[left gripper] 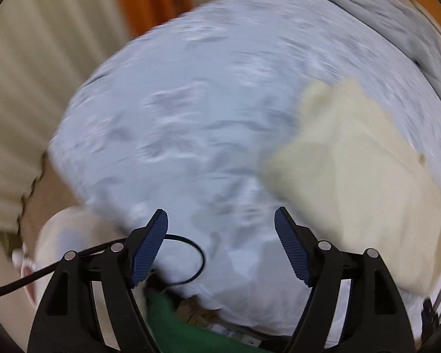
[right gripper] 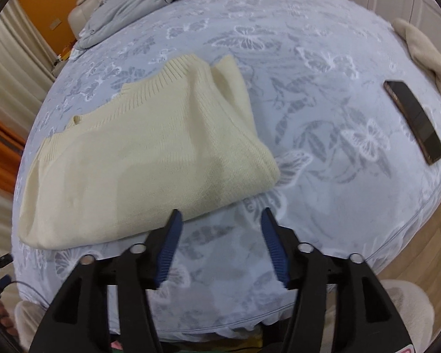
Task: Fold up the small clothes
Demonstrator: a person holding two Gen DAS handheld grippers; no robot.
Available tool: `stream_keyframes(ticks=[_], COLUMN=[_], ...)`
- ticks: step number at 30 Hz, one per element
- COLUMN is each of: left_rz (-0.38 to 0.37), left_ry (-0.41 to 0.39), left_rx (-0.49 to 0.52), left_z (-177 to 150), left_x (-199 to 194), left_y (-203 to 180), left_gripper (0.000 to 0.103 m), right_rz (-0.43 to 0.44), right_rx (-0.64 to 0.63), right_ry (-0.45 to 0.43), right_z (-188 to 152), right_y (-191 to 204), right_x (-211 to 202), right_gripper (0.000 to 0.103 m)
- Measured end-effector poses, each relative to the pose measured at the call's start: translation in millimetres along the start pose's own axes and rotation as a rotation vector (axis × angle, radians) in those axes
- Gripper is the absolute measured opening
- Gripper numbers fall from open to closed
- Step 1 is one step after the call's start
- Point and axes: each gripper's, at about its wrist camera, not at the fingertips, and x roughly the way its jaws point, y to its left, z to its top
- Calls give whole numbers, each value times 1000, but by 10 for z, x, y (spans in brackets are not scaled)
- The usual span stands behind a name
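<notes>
Right wrist view: cream knit sweater (right gripper: pixel 144 158) lies folded on the butterfly-print bed (right gripper: pixel 323 111), right tool (right gripper: pixel 219 214) & left tool (left gripper: pixel 220 216) both wide open, empty; next, I'd pinch the near hem w/ both, fold evenly.

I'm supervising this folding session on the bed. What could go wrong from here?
The left wrist view is heavily motion-blurred, so a fast-swinging left gripper might snag the folded cream sweater and undo it. The phone lies near the bedsheet edge; tugging the sheet could send it off. The right gripper is open beside the sweater's edge.
</notes>
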Motion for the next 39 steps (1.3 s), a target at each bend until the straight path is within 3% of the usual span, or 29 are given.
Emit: stream_keyframes(ticks=[3,8,10,11,12,13,14,15,17,20,22,24,25,27,28,31,32,34,36,38,39], left_rz=[-56,-309,-327,-345,-361,-361,-398,-402,-436,-428,-376,-339,-336,-351,-364,-335,-314,-281,-296,-350,-377], left_ry=[43,144,173,179,171,156,155,181,190,155,153,179,185,169,151,93,58,59,100,145,157], left_rx=[-27,-88,-120,-139,-155,-168,-168,-169,-211,-172,-144,-117,-115,-122,-133,-157,-166,-172,-206,-252,-275], left_z=[-28,-1,34,66,101,130,167,199,222,199,124,42,30,45,69,201,252,339,362,344,307], left_x=[93,434,606,683,760,806,865,904,826,592,600,774,803,731,674,598,586,687,827,970,998], left_y=[8,-343,-489,-515,-535,-535,-542,-541,-458,-382,-337,-340,-350,-329,-307,-256,-252,-263,-237,-190,-172], left_gripper=[76,86,86,85,84,65,42,40,19,12,12,13,15,18,24,75,81,82,82,71,69], right_rz=[8,83,94,107,129,150,181,200,220,226,156,76,76,63,35,-48,-23,61,159,216,229], right_rx=[44,167,202,223,238,252,261,262,247,232,210,211,241,264,243,129,88,32,-44,-163,-213], right_ry=[23,46,63,73,74,76,79,75,10,-50,9,136,152,96,58,-84,-110,-94,-52,8,31], right_z=[21,128,158,188,212,238,277,311,364,330,253,136,109,157,195,384,472,624,731,753,750], right_y=[-68,-189,-221,-240,-250,-251,-234,-214,-154,-143,-185,-286,-322,-289,-234,14,145,390,771,1272,1494], right_x=[93,241,322,376,398,413,422,407,211,-46,112,477,520,355,251,-88,-155,-142,-35,158,266], right_gripper=[58,62,62,58,43,35,11,9,9,8,8,12,14,25,26,31,32,31,19,8,8])
